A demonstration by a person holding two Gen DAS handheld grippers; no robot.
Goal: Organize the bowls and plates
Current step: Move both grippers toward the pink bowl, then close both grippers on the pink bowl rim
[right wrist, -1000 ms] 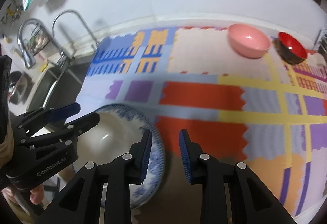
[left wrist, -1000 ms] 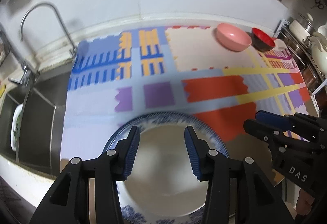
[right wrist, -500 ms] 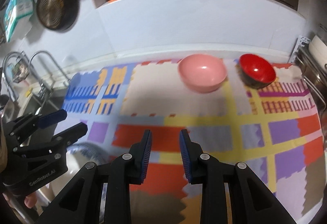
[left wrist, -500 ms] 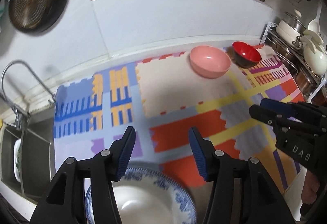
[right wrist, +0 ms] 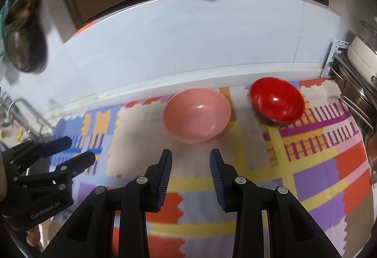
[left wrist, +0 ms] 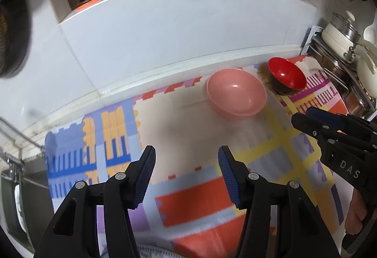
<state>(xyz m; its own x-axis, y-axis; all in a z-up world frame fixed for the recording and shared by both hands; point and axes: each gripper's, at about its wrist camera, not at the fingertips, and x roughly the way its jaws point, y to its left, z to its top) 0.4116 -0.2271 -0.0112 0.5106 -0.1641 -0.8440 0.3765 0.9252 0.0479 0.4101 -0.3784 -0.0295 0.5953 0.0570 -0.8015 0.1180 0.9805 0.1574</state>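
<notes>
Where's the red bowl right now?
The red bowl sits at the mat's far right, near the wall, just right of the pink bowl and beside the pot rack.

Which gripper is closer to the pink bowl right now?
Right. The right gripper points straight at the pink bowl, just short of its near rim. The left gripper sits farther back and to the bowl's left. Both are open and empty.

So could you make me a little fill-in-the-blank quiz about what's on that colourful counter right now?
1. The pink bowl sits to the ____ of the red bowl.
2. The red bowl is black on the ____.
3. Both the left gripper and right gripper have their jaws ____, holding nothing.
4. Both bowls rest on a patterned ____.

Missing words: left; outside; open; mat
</notes>
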